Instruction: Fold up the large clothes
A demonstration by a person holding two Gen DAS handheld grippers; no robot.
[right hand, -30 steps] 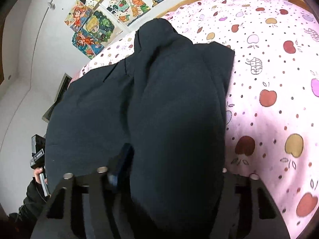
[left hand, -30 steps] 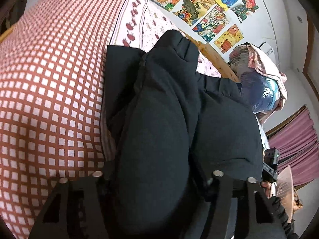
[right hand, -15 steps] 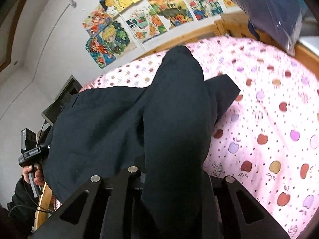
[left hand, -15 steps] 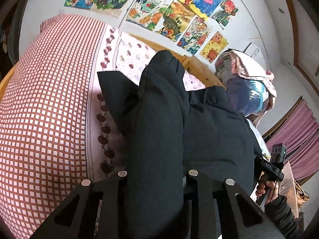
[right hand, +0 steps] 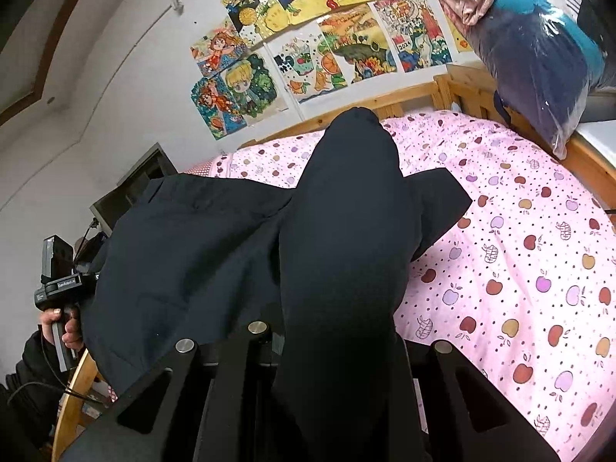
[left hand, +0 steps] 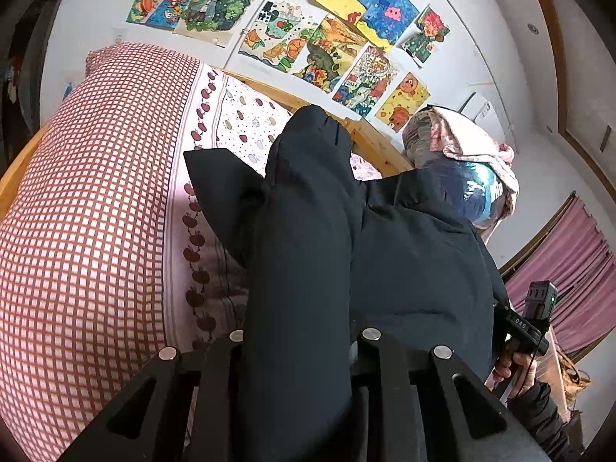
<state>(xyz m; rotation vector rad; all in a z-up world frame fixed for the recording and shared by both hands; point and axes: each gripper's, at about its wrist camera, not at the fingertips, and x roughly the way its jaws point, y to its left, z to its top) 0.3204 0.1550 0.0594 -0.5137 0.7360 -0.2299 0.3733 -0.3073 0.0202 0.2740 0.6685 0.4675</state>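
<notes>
Left gripper (left hand: 298,340) pinches the black garment (left hand: 308,231) (tight). Right gripper (right hand: 338,331) clamps it too, above the apple-print bedsheet (right hand: 519,269).

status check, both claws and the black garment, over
Left claw shut on black garment. Right claw shut on it too. Garment lifted off pink bedsheet. Nothing in the way.

We see our left gripper (left hand: 300,342) at the bottom centre of its frame and our right gripper (right hand: 338,335) likewise, each clamped on dark cloth, both angled downward, hands gripping the handles.
</notes>
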